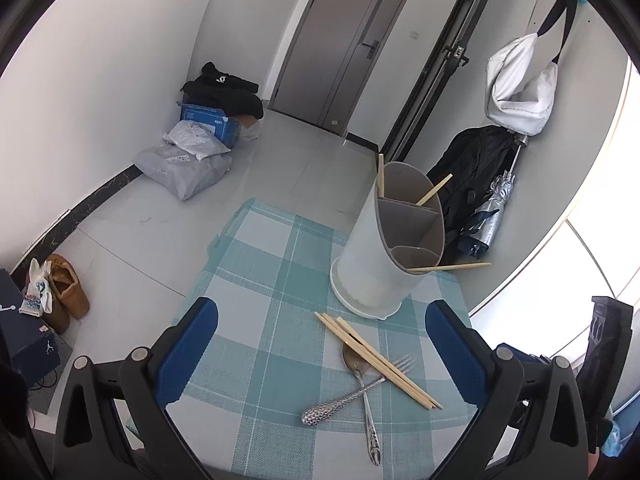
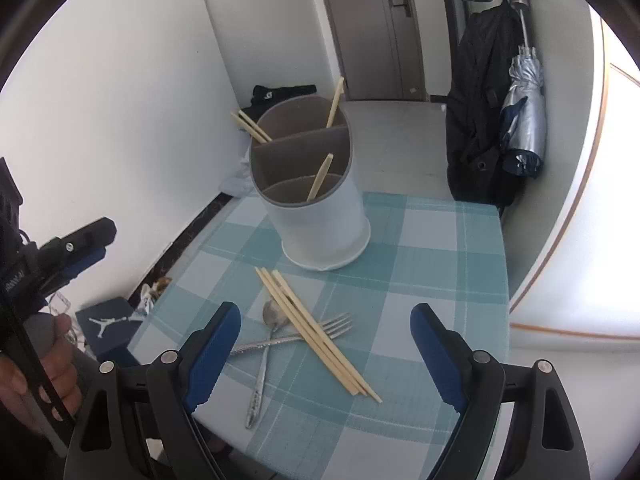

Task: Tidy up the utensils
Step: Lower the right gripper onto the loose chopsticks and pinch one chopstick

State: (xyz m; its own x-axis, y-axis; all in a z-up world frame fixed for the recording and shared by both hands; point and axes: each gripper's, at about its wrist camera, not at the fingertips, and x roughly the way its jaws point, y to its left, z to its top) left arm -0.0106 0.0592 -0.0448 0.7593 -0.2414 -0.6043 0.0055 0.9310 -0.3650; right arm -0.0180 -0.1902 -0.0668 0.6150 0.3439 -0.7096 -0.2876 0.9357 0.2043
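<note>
A white cylindrical utensil holder with grey dividers stands at the far side of a table under a teal checked cloth; several chopsticks lean inside it. In front of it a bundle of loose chopsticks lies across a metal spoon and a fork, which cross each other. My left gripper hovers open over the cloth, left of the pile. My right gripper is open above the pile, with nothing touching its blue pads.
The left gripper and the hand holding it show at the left of the right wrist view. Bags and boxes, shoes, a dark shoebox, a black backpack and a folded umbrella ring the small table.
</note>
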